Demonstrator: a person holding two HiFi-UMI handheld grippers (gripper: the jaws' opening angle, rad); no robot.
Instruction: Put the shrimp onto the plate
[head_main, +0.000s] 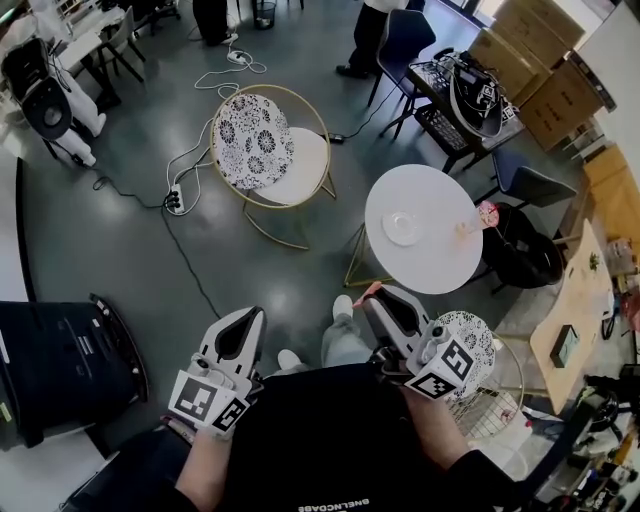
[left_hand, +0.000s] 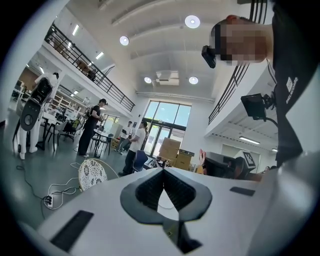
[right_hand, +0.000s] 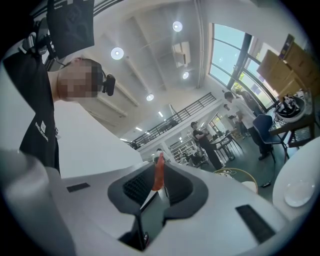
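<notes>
An orange-red shrimp (right_hand: 158, 175) stands upright between the dark pads of my right gripper (right_hand: 160, 166), which is shut on it. In the head view the right gripper (head_main: 375, 297) is held close to my body, with the shrimp's pink tip (head_main: 367, 291) poking out towards the round white table (head_main: 440, 265). A small white plate (head_main: 402, 227) lies on that table, well ahead of the gripper; the plate (right_hand: 299, 194) also shows low at the right of the right gripper view. My left gripper (head_main: 246, 317) hangs at my left side, jaws closed together on nothing (left_hand: 163, 175).
A gold-framed chair with a floral cushion (head_main: 262, 140) stands left of the table, and a black chair (head_main: 525, 250) to its right. A wire basket (head_main: 490, 405) is by my right arm. A power strip and cables (head_main: 176, 200) lie on the floor. People stand far off.
</notes>
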